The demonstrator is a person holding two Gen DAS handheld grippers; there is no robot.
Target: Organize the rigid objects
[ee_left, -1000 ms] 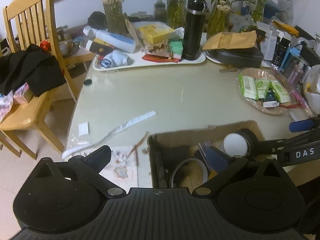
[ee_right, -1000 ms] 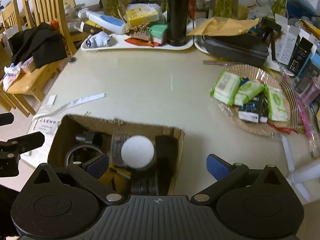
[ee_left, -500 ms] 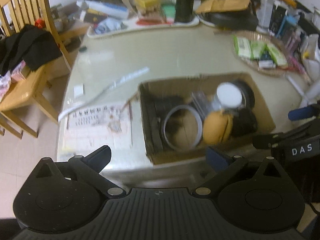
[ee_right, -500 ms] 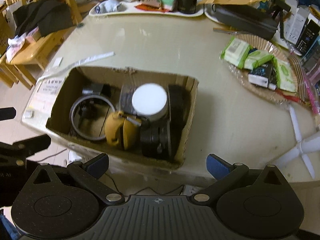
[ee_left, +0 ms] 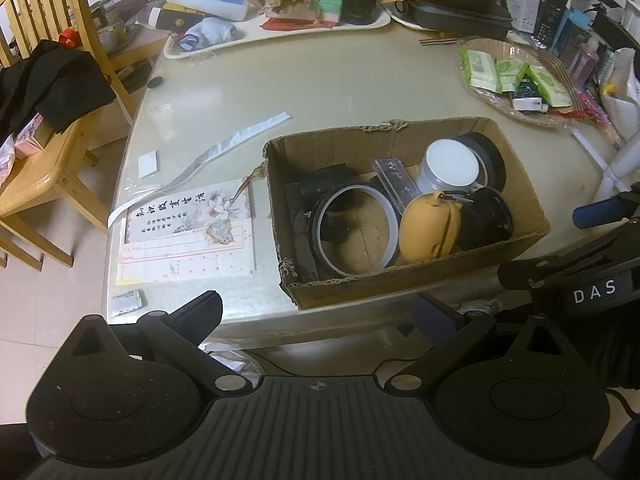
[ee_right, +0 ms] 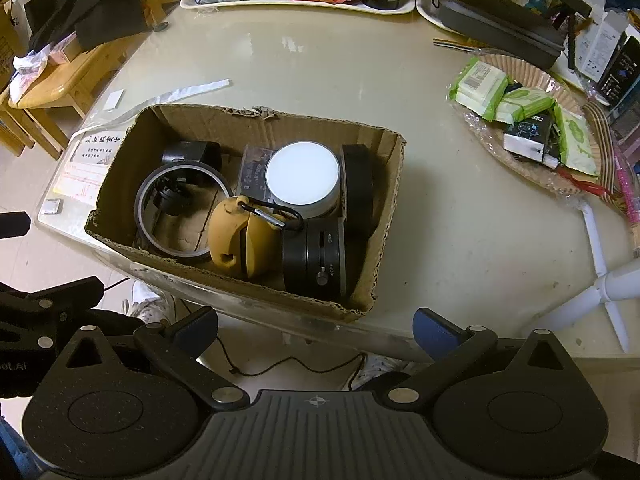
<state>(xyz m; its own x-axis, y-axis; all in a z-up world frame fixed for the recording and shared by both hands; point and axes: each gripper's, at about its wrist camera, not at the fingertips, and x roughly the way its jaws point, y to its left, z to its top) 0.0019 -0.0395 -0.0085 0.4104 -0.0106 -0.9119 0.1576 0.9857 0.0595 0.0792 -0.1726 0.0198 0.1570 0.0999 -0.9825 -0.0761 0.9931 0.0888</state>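
A cardboard box [ee_left: 416,284] [ee_right: 256,114] sits at the table's near edge. Inside lie a tape ring [ee_left: 352,232] [ee_right: 180,210], a yellow pouch with a carabiner [ee_left: 430,228] [ee_right: 244,242], a white-lidded jar [ee_left: 452,164] [ee_right: 302,178], a black round device [ee_right: 314,262] [ee_left: 486,220], a black tape roll [ee_right: 358,186] and a clear case [ee_left: 396,180]. My left gripper [ee_left: 320,316] is open, held back from the box's near side. My right gripper [ee_right: 316,328] is open too, below the box's near corner. Nothing is held in either.
A basket of green packets [ee_left: 516,80] [ee_right: 532,120] stands right of the box. A white tray [ee_left: 280,32] with a black flask and clutter lines the far side. A paper sheet [ee_left: 188,232] and plastic strip [ee_left: 236,140] lie left. A wooden chair [ee_left: 44,128] carries dark clothing.
Both grippers pulled back and upward from the box over the last second, so the whole box and the table edge now show. Both stayed open; the box contents did not move.
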